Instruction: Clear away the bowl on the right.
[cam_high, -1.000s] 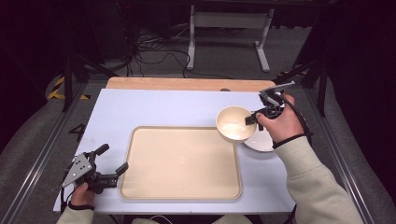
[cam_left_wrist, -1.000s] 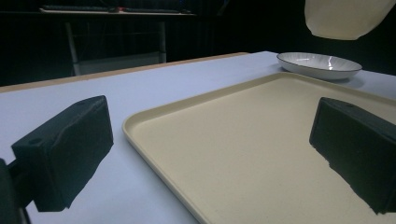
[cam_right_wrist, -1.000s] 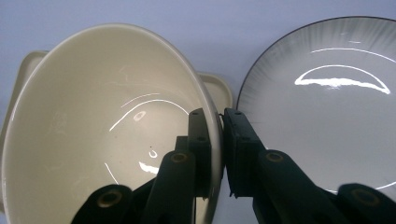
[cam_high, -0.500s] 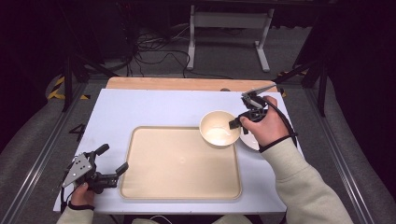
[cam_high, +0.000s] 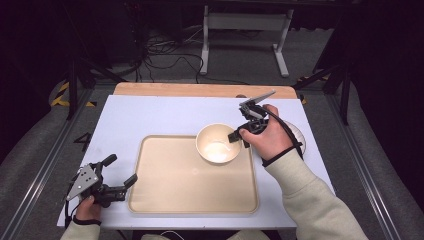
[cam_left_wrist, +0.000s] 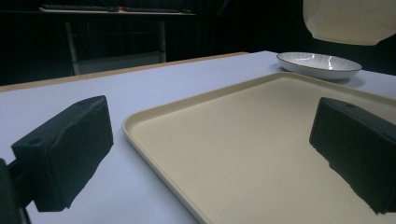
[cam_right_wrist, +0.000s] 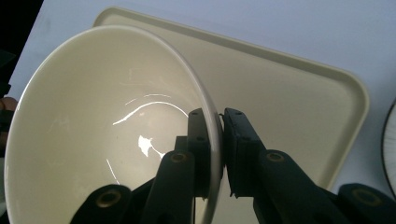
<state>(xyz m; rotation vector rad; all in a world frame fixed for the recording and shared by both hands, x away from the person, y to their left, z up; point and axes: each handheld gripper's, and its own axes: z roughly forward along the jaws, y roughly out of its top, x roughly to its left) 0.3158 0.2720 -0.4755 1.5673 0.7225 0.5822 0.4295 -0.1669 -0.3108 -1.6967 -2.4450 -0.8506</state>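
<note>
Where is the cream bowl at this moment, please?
In the high view, the cream bowl is held off the table by the right gripper, clamped on its rim, above the tray's far right corner, left of the white plate.

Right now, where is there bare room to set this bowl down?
Most of the tray is bare, from its near rim up to the bowl held in the right gripper. The table behind the tray is bare too. It is crowded at the right by the plate, and near-left by the left gripper.
</note>
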